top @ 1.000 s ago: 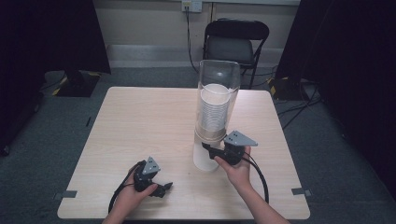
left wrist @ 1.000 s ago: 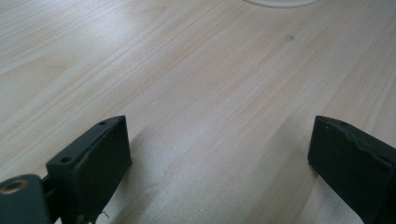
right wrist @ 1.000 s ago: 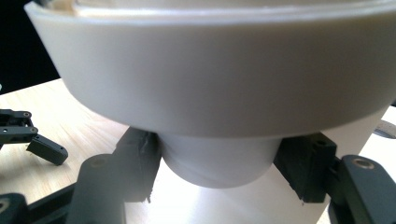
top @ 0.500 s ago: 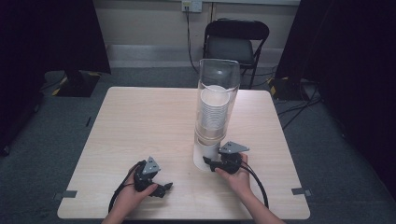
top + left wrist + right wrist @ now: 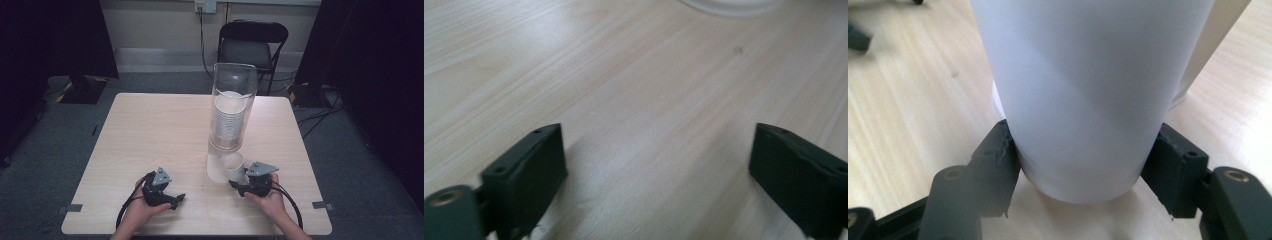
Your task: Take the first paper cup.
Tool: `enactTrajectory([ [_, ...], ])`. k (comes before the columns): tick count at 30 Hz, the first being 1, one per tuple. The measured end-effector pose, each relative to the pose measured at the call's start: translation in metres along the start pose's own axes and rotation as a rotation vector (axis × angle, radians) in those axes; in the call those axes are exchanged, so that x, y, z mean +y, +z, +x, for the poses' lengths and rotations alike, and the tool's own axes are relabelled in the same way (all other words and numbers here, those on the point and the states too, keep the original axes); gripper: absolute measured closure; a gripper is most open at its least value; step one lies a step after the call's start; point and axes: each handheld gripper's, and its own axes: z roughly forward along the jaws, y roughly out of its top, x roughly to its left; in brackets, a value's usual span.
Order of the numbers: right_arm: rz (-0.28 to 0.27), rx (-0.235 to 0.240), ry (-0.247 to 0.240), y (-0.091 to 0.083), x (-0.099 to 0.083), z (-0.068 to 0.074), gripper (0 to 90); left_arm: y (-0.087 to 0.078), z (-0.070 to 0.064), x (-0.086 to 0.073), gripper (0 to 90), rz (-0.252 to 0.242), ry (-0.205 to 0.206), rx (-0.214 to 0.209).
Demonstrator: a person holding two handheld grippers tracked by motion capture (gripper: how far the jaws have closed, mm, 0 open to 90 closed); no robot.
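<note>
No readable text, labels or numbers anywhere.

Light wooden table (image 5: 155,130) on grey carpet (image 5: 60,150), black folding chair (image 5: 252,45) just behind its far edge, wall outlet (image 5: 205,6) above, dark curtains (image 5: 55,35) on both sides

A light wooden table (image 5: 150,130) is set on grey carpet (image 5: 55,150). A black folding chair (image 5: 252,45) is placed at 12 o'clock, against a beige wall (image 5: 155,22) flanked by dark curtains (image 5: 45,40).

High view overlooks the table (image 5: 150,125) (claw views skim it).
</note>
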Motion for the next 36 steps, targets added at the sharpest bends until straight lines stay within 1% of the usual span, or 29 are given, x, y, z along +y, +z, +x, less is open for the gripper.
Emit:
enactTrajectory([
  [1, 0.004, 0.000, -0.013, 0.000, -0.001, 0.001, 35.9, -0.001, 0.000, 0.003, 17.8, -0.006, -0.026, -0.014],
  [2, -0.004, 0.007, -0.019, 0.000, 0.000, 0.002, 35.9, -0.001, -0.001, 0.005, 19.9, -0.005, -0.035, -0.013],
  [3, -0.017, 0.015, -0.008, 0.000, 0.001, 0.003, 35.9, -0.002, -0.002, 0.008, 16.2, -0.012, -0.042, -0.011],
  [4, -0.030, 0.024, -0.006, -0.001, 0.002, 0.004, 35.9, -0.004, -0.004, 0.011, 15.4, -0.028, -0.040, -0.015],
  [5, -0.041, 0.034, -0.018, -0.001, 0.005, 0.009, 35.9, -0.009, -0.007, 0.018, 18.1, -0.063, -0.058, -0.035],
  [6, -0.041, 0.034, -0.018, -0.001, 0.005, 0.009, 35.9, -0.009, -0.007, 0.018, 17.5, -0.063, -0.058, -0.035],
  [7, -0.038, 0.049, -0.033, 0.001, 0.005, 0.013, 35.8, -0.013, -0.010, 0.025, 17.5, -0.111, -0.072, -0.052],
  [8, -0.038, 0.049, -0.033, 0.001, 0.005, 0.013, 35.8, -0.013, -0.010, 0.025, 17.7, -0.111, -0.072, -0.052],
  [9, -0.039, 0.063, -0.046, 0.003, 0.006, 0.017, 35.8, -0.017, -0.013, 0.032, 20.1, -0.135, -0.079, -0.075],
  [10, -0.039, 0.063, -0.046, 0.003, 0.006, 0.017, 35.8, -0.017, -0.013, 0.032, 26.5, -0.135, -0.079, -0.075],
  [11, -0.049, 0.074, -0.055, 0.004, 0.007, 0.019, 35.7, -0.020, -0.013, 0.035, 26.5, -0.129, -0.071, -0.091],
  [12, -0.054, 0.083, -0.062, 0.004, 0.008, 0.021, 35.7, -0.021, -0.014, 0.038, 30.2, -0.139, -0.064, -0.113],
  [14, -0.057, 0.092, -0.085, 0.006, 0.010, 0.025, 35.7, -0.023, -0.016, 0.043, 29.5, -0.150, -0.054, -0.125],
  [16, -0.049, 0.099, -0.113, 0.008, 0.012, 0.030, 35.7, -0.023, -0.018, 0.048, 31.6, -0.156, -0.065, -0.141],
  [17, -0.043, 0.113, -0.139, 0.012, 0.013, 0.034, 35.7, -0.023, -0.019, 0.050, 33.5, -0.162, -0.074, -0.152],
  [18, -0.043, 0.113, -0.139, 0.012, 0.013, 0.034, 35.7, -0.022, -0.020, 0.052, 33.5, -0.163, -0.078, -0.153],
  [19, -0.037, 0.114, -0.148, 0.013, 0.014, 0.036, 35.6, -0.022, -0.021, 0.055, 34.6, -0.156, -0.081, -0.153],
  [20, -0.034, 0.122, -0.162, 0.014, 0.014, 0.037, 35.6, -0.021, -0.021, 0.057, 34.7, -0.161, -0.085, -0.156],
  [21, -0.032, 0.127, -0.173, 0.016, 0.014, 0.039, 35.6, -0.021, -0.021, 0.059, 34.9, -0.162, -0.088, -0.149],
  [22, -0.026, 0.124, -0.188, 0.017, 0.015, 0.041, 35.6, -0.021, -0.021, 0.061, 35.7, -0.168, -0.088, -0.153],
  [23, -0.023, 0.129, -0.200, 0.017, 0.015, 0.042, 35.6, -0.020, -0.022, 0.062, 35.9, -0.188, -0.096, -0.167],
  [24, -0.025, 0.133, -0.207, 0.018, 0.015, 0.043, 35.5, -0.019, -0.021, 0.063, 35.8, -0.205, -0.094, -0.177],
  [25, -0.023, 0.139, -0.206, 0.019, 0.015, 0.044, 35.4, -0.019, -0.022, 0.064, 37.1, -0.205, -0.102, -0.184],
  [26, -0.023, 0.139, -0.206, 0.019, 0.015, 0.044, 35.5, -0.019, -0.022, 0.065, 37.5, -0.189, -0.119, -0.186],
  [27, -0.026, 0.142, -0.204, 0.019, 0.015, 0.043, 35.5, -0.019, -0.021, 0.066, 38.9, -0.184, -0.166, -0.179],
  [28, -0.028, 0.144, -0.201, 0.019, 0.015, 0.043, 35.4, -0.019, -0.021, 0.066, 40.9, -0.184, -0.166, -0.179],
  [29, -0.027, 0.140, -0.203, 0.019, 0.016, 0.043, 35.4, -0.018, -0.021, 0.067, 43.2, -0.186, -0.184, -0.185],
  [32, -0.022, 0.130, -0.213, 0.018, 0.017, 0.045, 35.5, -0.019, -0.020, 0.068, 44.2, -0.195, -0.191, -0.198],
  [36, -0.016, 0.134, -0.214, 0.019, 0.017, 0.044, 35.6, -0.019, -0.022, 0.070, 43.9, -0.190, -0.207, -0.218],
])
